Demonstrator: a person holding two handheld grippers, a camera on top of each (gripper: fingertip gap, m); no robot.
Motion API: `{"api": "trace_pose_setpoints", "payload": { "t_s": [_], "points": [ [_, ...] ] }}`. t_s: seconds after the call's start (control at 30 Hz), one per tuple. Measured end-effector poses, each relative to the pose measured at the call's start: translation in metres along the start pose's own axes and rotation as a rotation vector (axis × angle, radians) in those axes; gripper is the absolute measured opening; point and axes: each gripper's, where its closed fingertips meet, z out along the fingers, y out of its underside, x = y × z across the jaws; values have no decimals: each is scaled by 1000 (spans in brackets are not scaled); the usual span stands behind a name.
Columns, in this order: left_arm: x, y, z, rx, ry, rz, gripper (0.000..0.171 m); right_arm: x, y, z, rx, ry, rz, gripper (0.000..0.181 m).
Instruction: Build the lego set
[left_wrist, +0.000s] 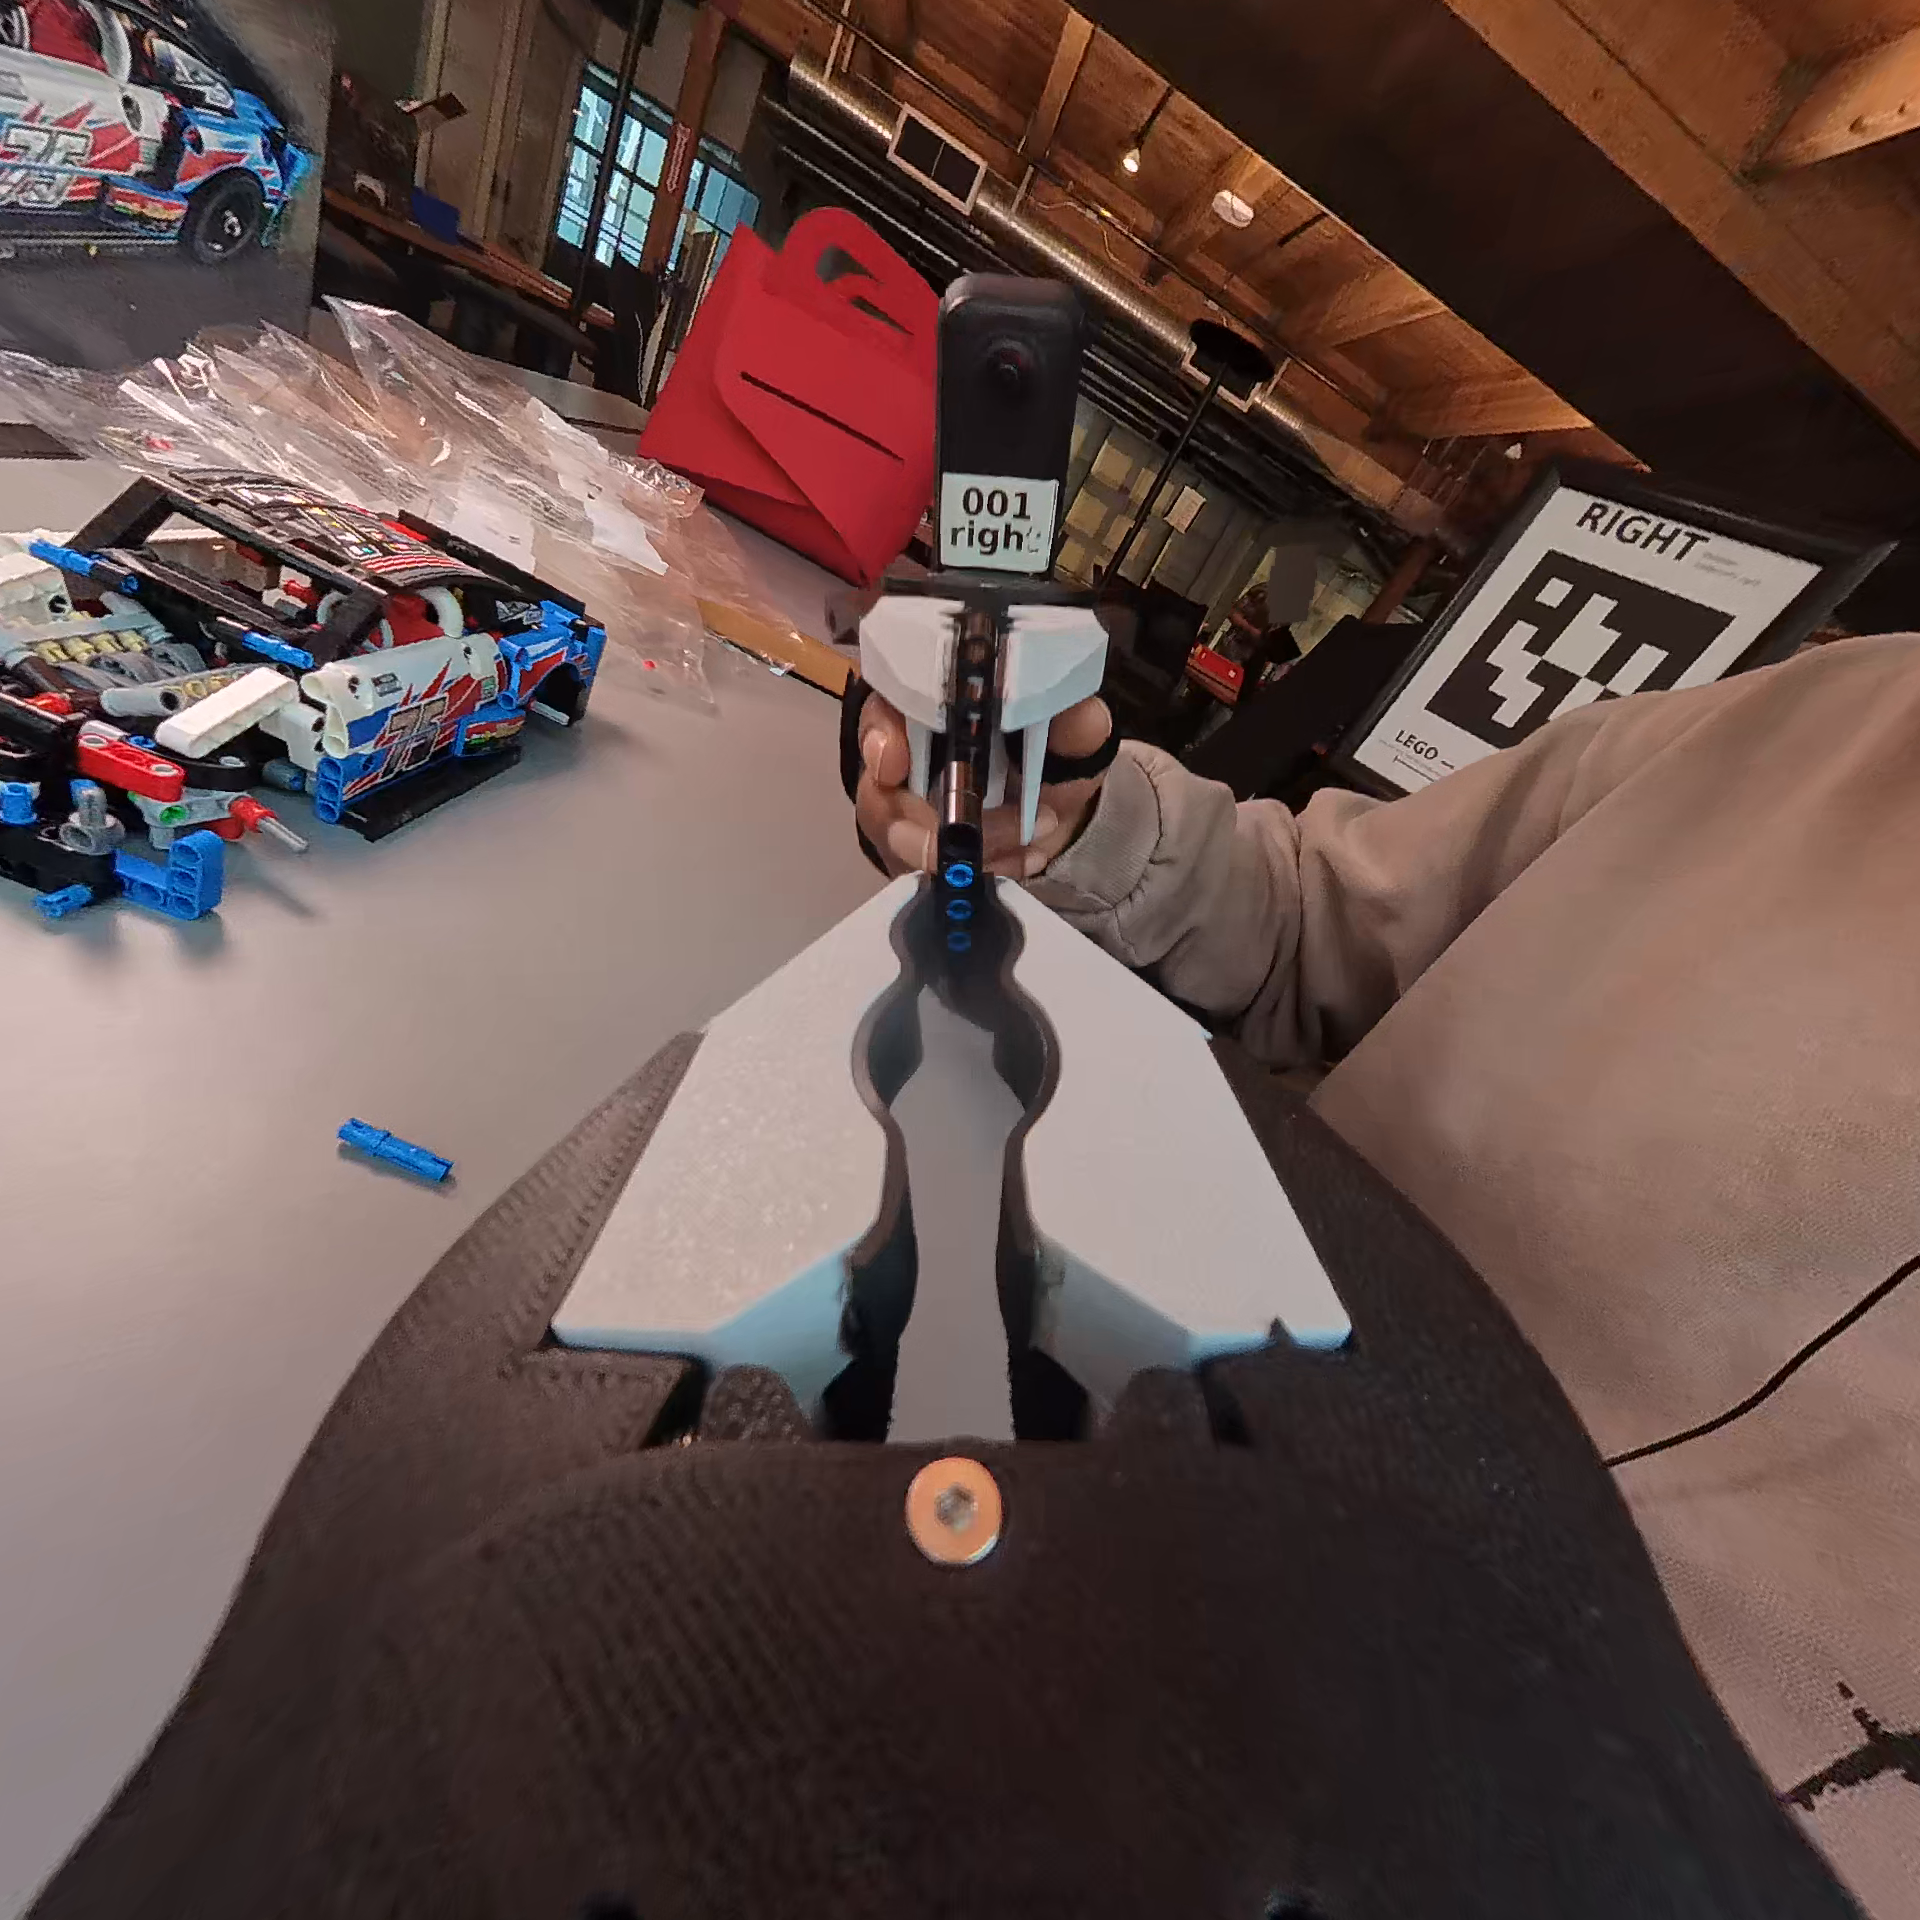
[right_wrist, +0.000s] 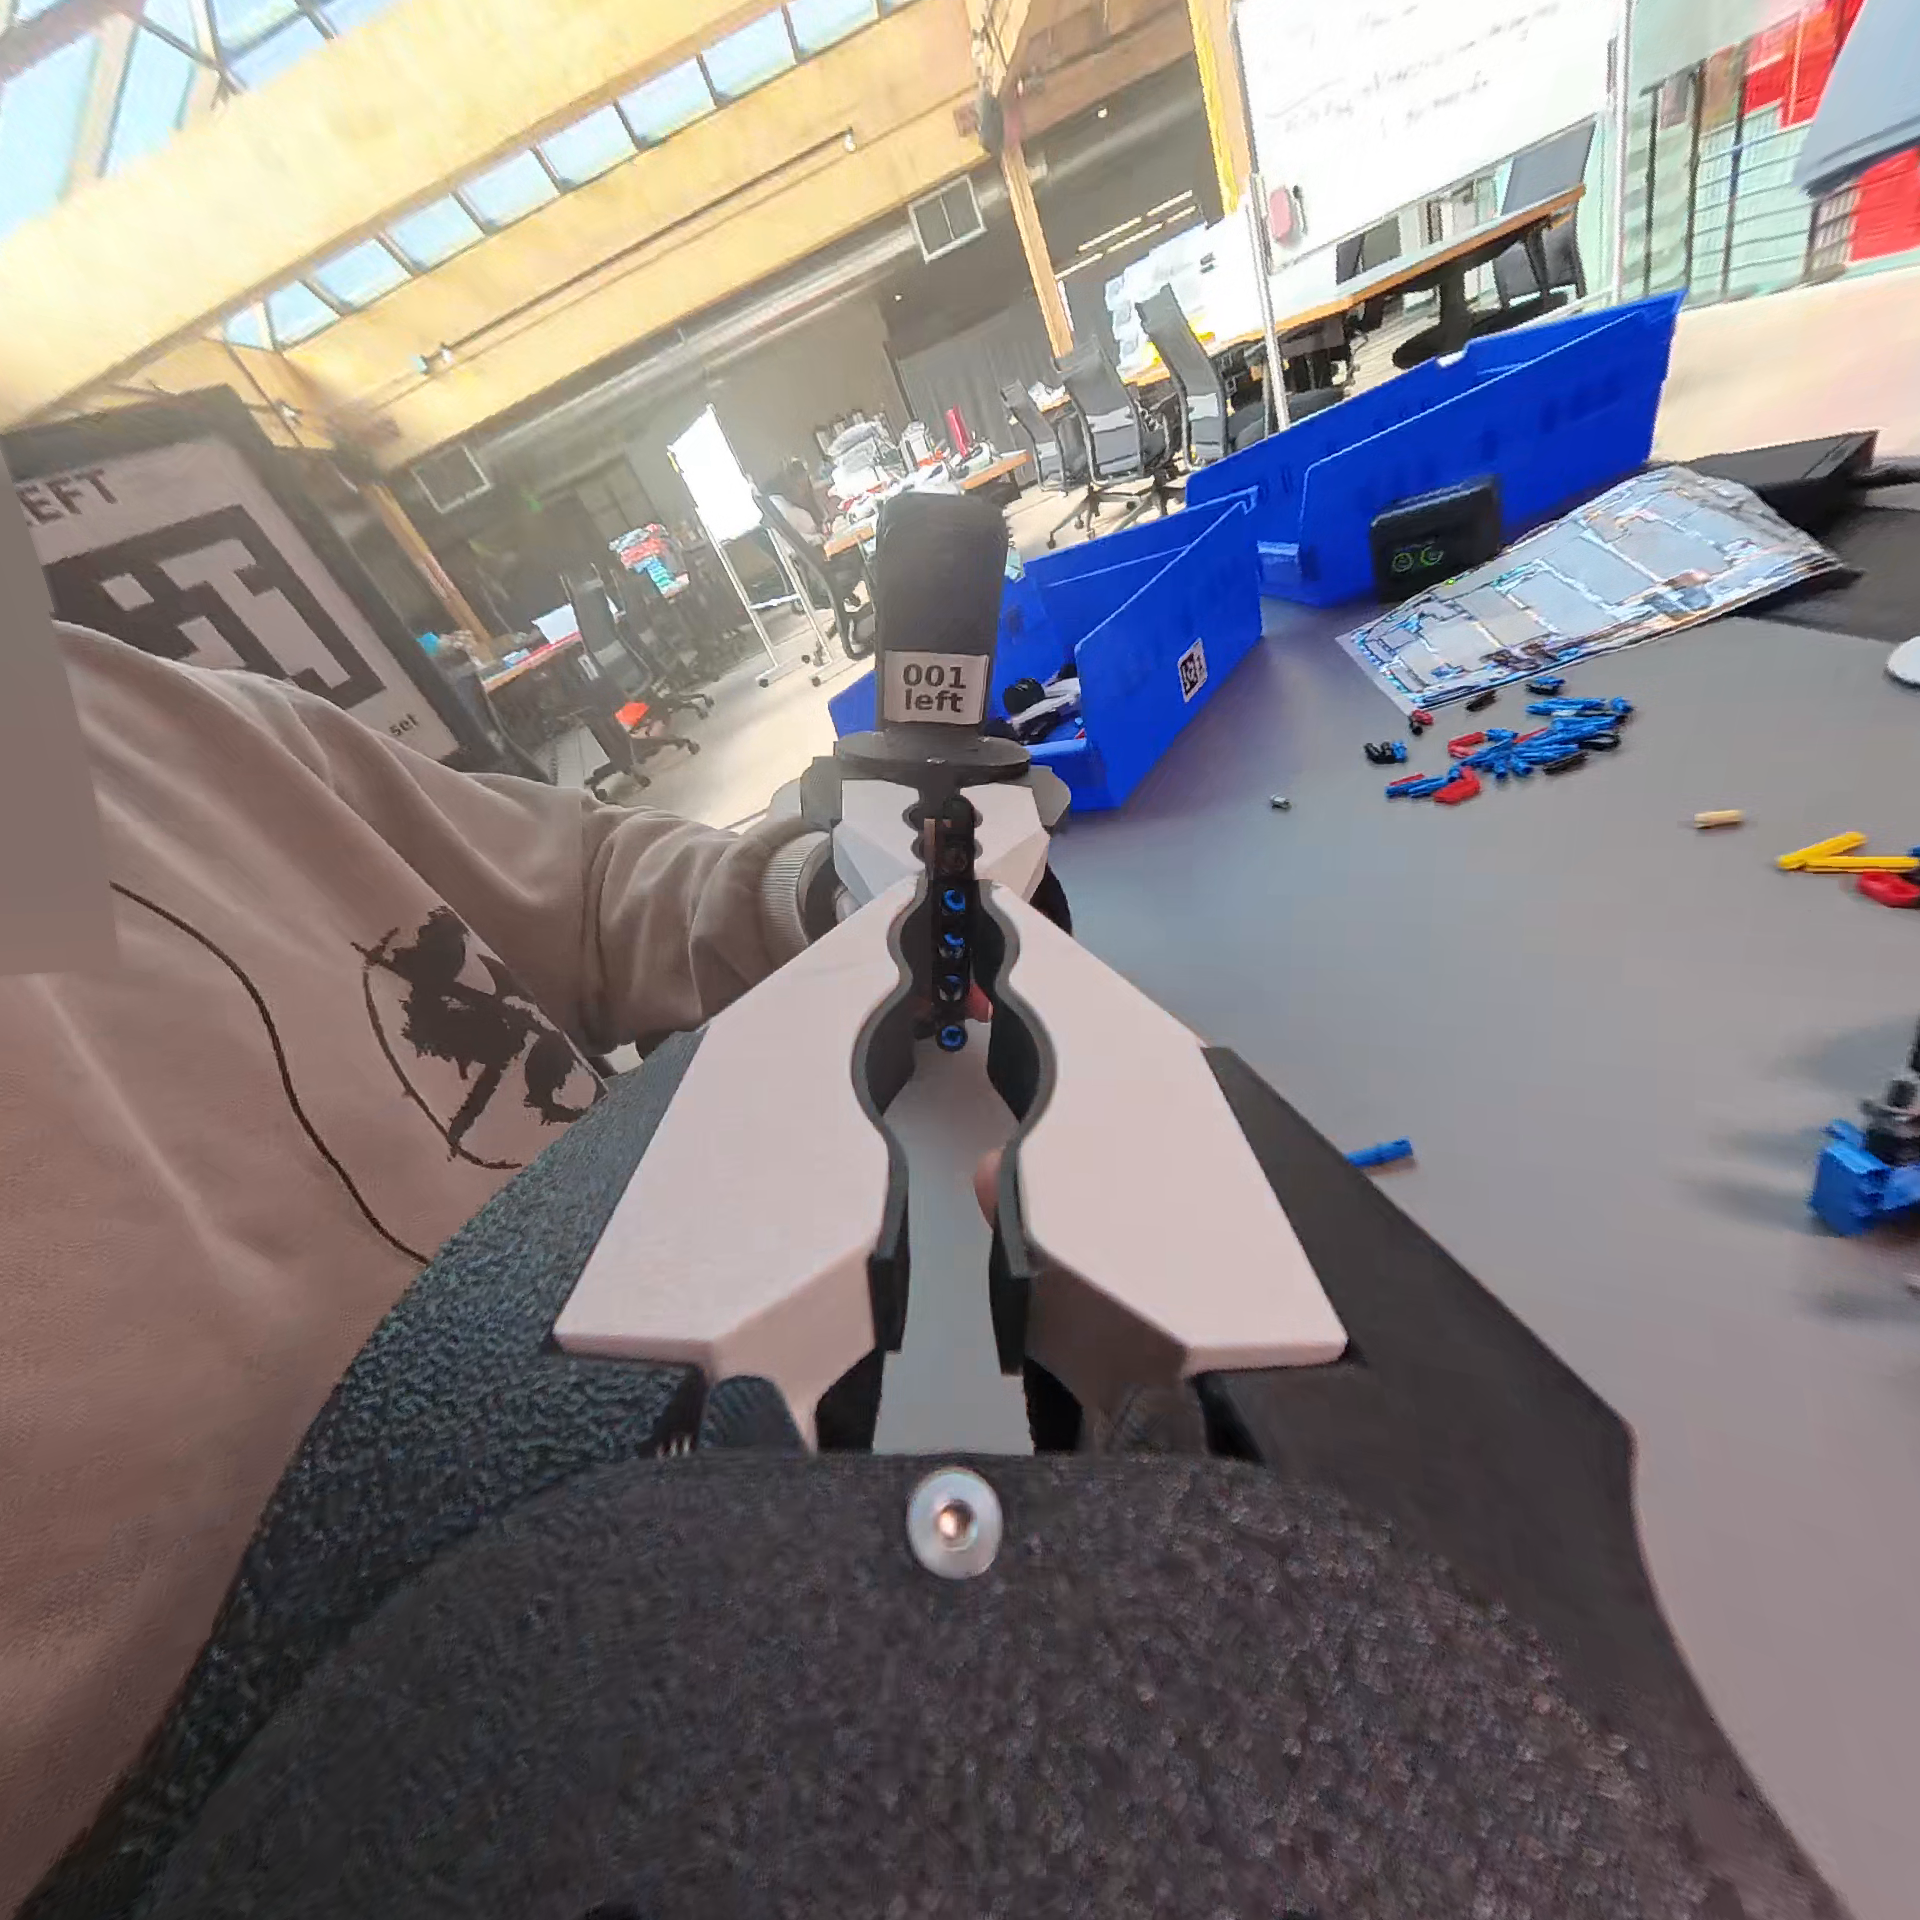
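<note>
Step in hand: I judge I'm working on the black beam (left_wrist: 957, 831) with blue pins, held in the air between both grippers, above the counter (left_wrist: 312, 1195).
Left gripper (left_wrist: 957, 914): clamped on the beam's near end.
Right gripper (right_wrist: 943, 935): clamped on the same beam from the opposite side.
Doing it well: I'd keep both grips square to the beam, push along its axis, and avoid twisting so the pins stay seated.
Car model (left_wrist: 291, 665): one, partly built, on the counter to my left, well apart.
Loose blue pin (left_wrist: 395, 1150): one, lying near the left gripper.
Instruction booklet (right_wrist: 1590, 582): one, open.
Blue bins (right_wrist: 1351, 520): I cannot tell the exact count.
Loose parts pile (right_wrist: 1507, 743): too small to count.
</note>
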Motion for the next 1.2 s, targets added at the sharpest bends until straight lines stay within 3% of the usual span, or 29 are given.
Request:
{"api": "trace_pose_setpoints", "payload": {
  "t_s": [0.27, 0.57, 0.87, 1.03, 1.2],
  "points": [
    [-13, 8, -1, -31, -29, -90, 6, 13, 25, 20, -10, -53, 162, 4],
    [-20, 10, -2, -10, -15, -256, 5, 21, 32, 19, 55, -63, 276, 4],
    [-19, 10, 1, -9, -36, -367, 6, 23, 32, 17, 135, -198, 529, 4],
    [-27, 13, -2, -11, -81, -382, 5, 30, 36, 20, 133, -166, 535, 4],
    [-34, 15, -4, -11, -109, -347, 5, 36, 40, 23, 89, -43, 390, 5]
  ]
}}
